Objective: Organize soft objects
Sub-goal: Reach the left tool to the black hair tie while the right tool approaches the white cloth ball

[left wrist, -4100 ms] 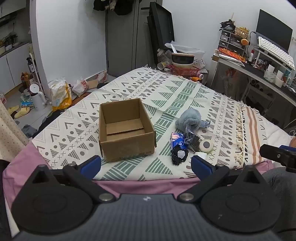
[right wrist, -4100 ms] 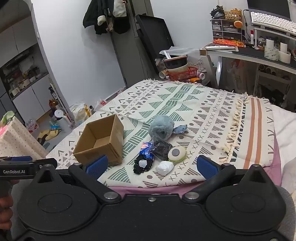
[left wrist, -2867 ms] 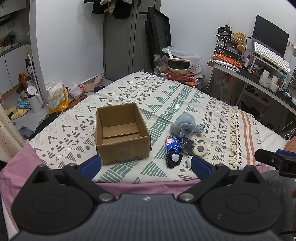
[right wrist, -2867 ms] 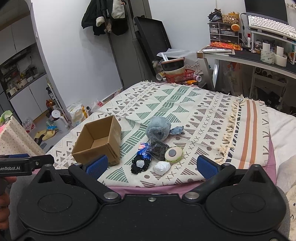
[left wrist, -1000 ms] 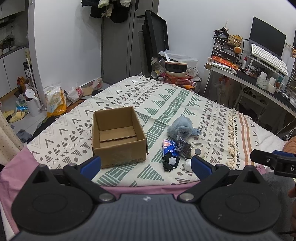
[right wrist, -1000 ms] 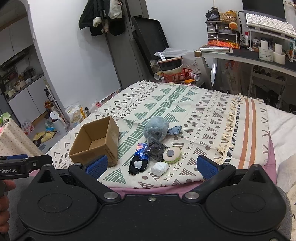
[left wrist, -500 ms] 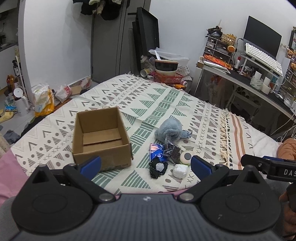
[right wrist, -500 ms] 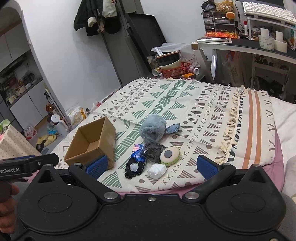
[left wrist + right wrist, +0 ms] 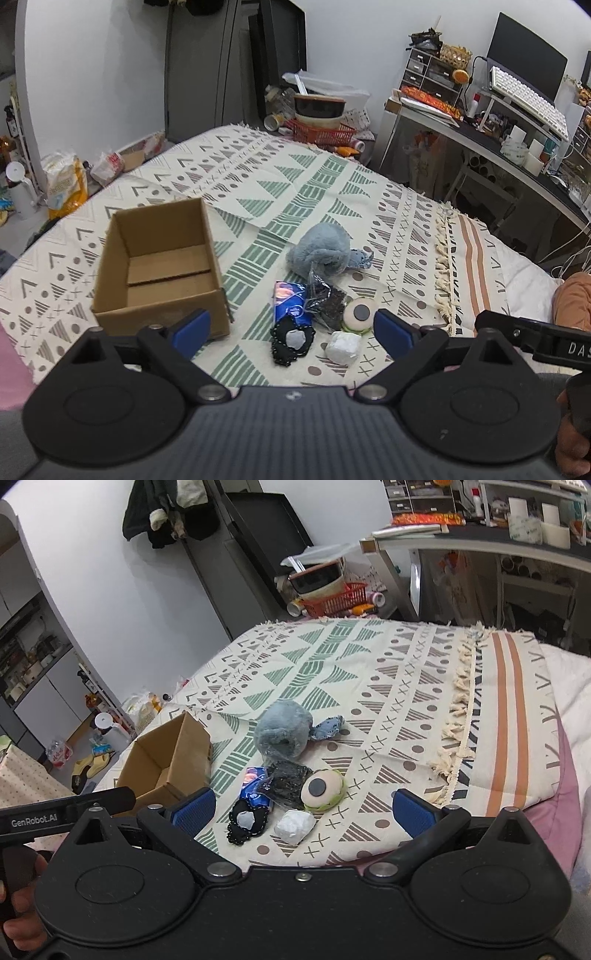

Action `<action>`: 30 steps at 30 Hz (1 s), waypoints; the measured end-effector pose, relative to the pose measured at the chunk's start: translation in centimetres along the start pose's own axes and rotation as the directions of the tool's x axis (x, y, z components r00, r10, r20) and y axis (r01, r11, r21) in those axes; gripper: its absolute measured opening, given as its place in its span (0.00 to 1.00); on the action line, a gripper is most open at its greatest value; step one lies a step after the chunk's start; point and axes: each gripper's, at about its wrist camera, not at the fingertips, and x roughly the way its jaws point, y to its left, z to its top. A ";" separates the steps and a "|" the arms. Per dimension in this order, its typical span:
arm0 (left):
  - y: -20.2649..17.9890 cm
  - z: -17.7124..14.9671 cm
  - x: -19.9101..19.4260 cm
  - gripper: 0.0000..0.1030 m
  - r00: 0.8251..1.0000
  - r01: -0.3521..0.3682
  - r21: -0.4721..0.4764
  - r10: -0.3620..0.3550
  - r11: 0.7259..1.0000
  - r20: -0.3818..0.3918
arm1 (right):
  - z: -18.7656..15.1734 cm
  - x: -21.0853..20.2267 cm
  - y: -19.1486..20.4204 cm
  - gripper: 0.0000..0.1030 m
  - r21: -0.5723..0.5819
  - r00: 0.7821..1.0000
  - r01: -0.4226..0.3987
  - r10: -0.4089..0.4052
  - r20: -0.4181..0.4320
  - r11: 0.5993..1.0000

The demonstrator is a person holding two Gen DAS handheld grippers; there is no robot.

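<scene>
An open, empty cardboard box stands on the patterned bed cover. To its right lies a cluster of small things: a blue-grey plush toy, a blue packet, a dark clear bag, a black lace piece, a round cream pad with a dark centre and a white wad. My left gripper and right gripper are both open and empty, short of the cluster.
The bed cover runs to a fringed edge on the right. A desk with clutter stands at the far right, a red basket beyond the bed, and bags on the floor at the left.
Both grippers have moved forward and closer to the cluster and the box, which look larger now. Nothing on the bed has moved. Both stay open.
</scene>
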 end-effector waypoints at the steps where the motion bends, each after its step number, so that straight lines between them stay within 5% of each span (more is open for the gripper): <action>1: 0.0 0.1 0.4 0.91 1.000 -0.001 -0.003 0.001 1.000 -0.003 | 0.1 0.3 -0.1 1.00 0.002 1.000 -0.001 0.001 -0.006 1.000; 13: 0.4 0.5 5.7 0.71 0.996 -0.001 -0.053 -0.004 0.999 -0.094 | 0.5 4.9 -0.9 0.99 0.038 0.993 -0.044 0.048 -0.105 0.998; 30: 2.0 -0.4 14.7 0.57 0.963 0.029 -0.137 -0.064 0.990 -0.262 | -1.4 13.2 -2.9 0.77 0.283 0.953 -0.046 0.127 -0.274 0.958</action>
